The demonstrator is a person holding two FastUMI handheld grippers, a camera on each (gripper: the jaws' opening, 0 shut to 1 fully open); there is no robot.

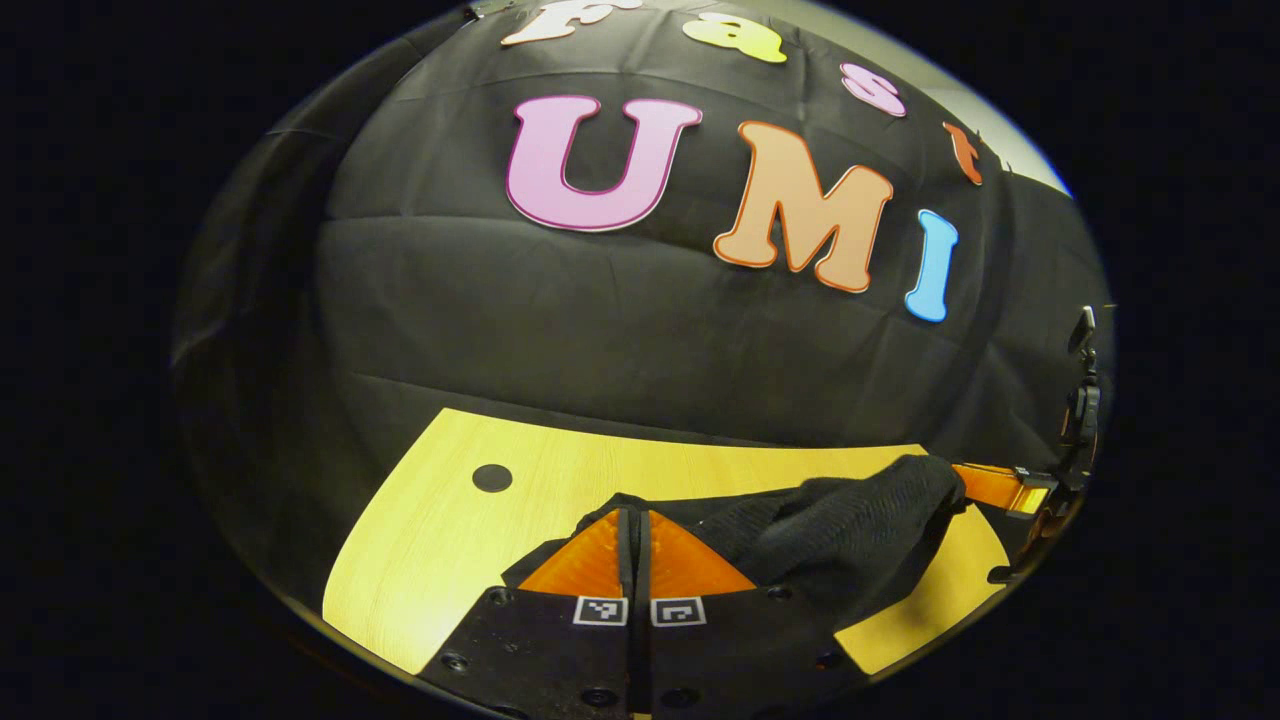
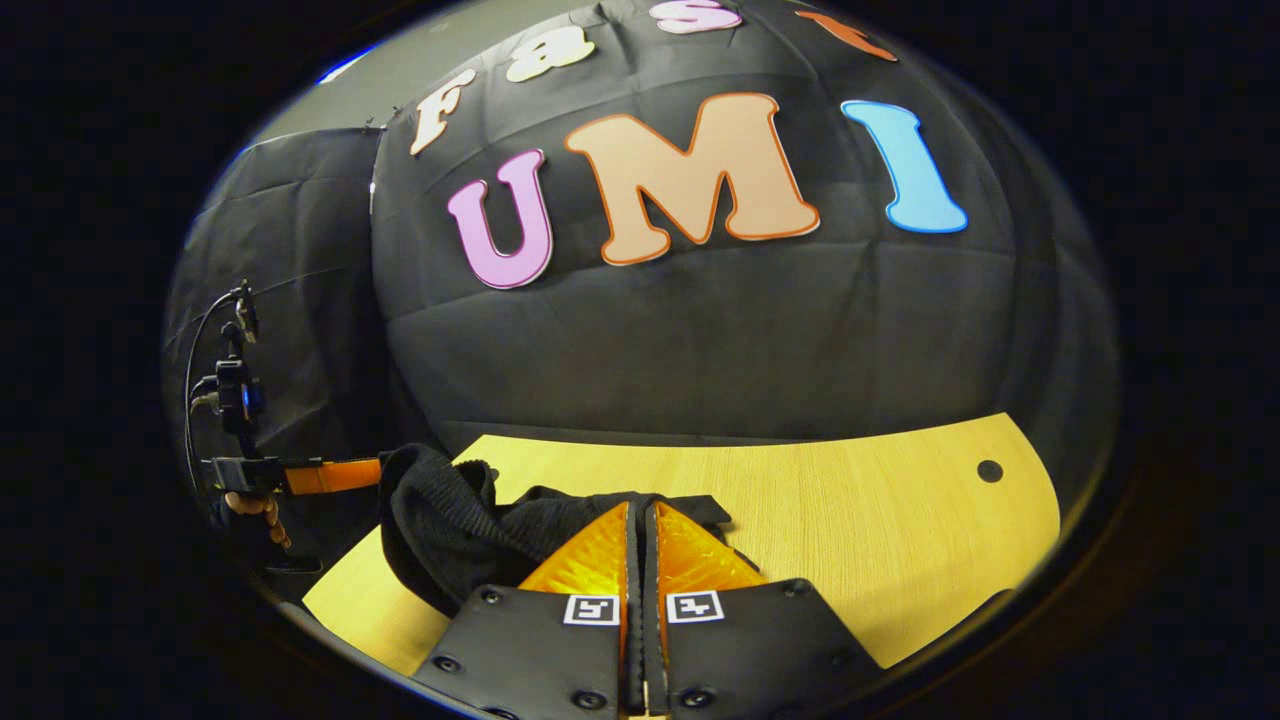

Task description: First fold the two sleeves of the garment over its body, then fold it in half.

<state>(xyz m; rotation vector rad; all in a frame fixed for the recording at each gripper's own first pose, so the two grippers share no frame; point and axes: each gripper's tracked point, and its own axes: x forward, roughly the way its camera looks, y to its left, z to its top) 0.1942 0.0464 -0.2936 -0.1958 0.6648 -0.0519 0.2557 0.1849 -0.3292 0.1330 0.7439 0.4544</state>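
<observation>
A black knitted garment (image 1: pixel 850 520) is bunched over the wooden table (image 1: pixel 440 520), stretched between the two grippers. In the left gripper view, my left gripper (image 1: pixel 635 522) has its fingers pressed together on a fold of the cloth at their tips. The right gripper (image 1: pixel 990 487) enters from the far right and grips the garment's other end. In the right gripper view, my right gripper (image 2: pixel 641 512) is shut on the garment (image 2: pixel 450 525). There the left gripper (image 2: pixel 335 476) reaches in from the left, with a hand (image 2: pixel 252 510) behind it. Sleeves and body cannot be told apart in the bunch.
The table (image 2: pixel 880 520) ends at the black cloth wall behind. A small round black hole (image 1: pixel 491 478) sits near its left back corner, and another hole (image 2: pixel 990 471) near its right back corner. Bare wood lies to the right of the garment in the right gripper view.
</observation>
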